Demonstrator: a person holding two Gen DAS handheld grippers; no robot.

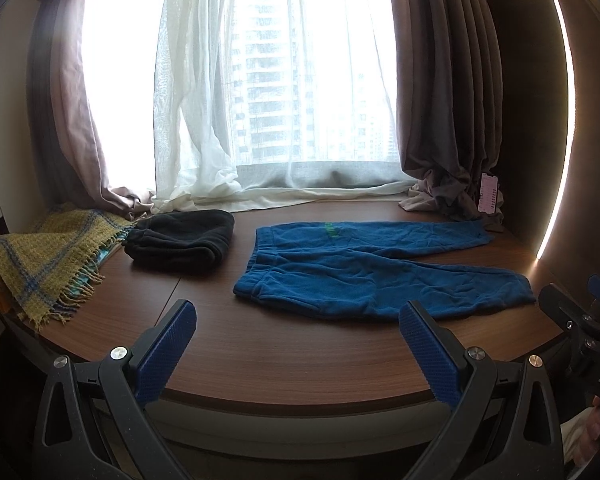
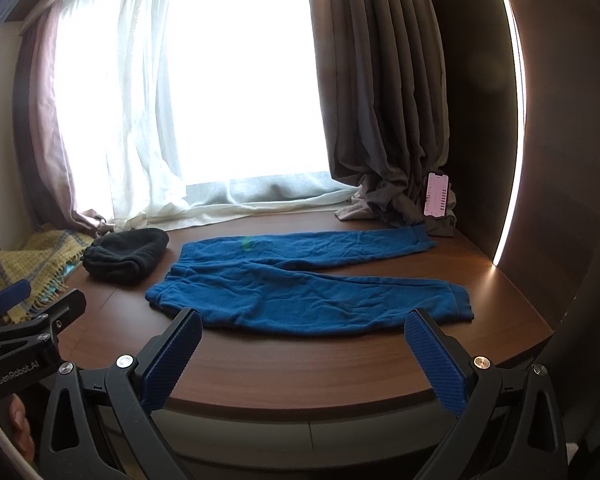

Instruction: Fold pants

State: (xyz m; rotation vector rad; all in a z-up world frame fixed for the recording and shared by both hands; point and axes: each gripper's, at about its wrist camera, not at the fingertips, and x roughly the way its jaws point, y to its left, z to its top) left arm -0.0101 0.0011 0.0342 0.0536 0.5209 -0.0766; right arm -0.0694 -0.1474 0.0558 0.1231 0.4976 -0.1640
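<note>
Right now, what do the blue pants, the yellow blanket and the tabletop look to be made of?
The blue pants look like soft matte fleece or sweatshirt knit: fuzzy, rumpled, with ribbed cuffs. The yellow blanket looks like coarse woven wool or acrylic, with a plaid weave and fringe. The tabletop looks like wood or wood-grain laminate, brown and lightly glossy.

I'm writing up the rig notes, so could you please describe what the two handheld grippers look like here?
Both match: the left gripper and right gripper have black plastic frames with triangular cut-outs, silver round bolts at the pivots, and two fingers faced with blue textured pads. The left gripper's body bears white "GenRobot.AI" lettering and a blue part on top. No cables or sleeves are visible.
</note>
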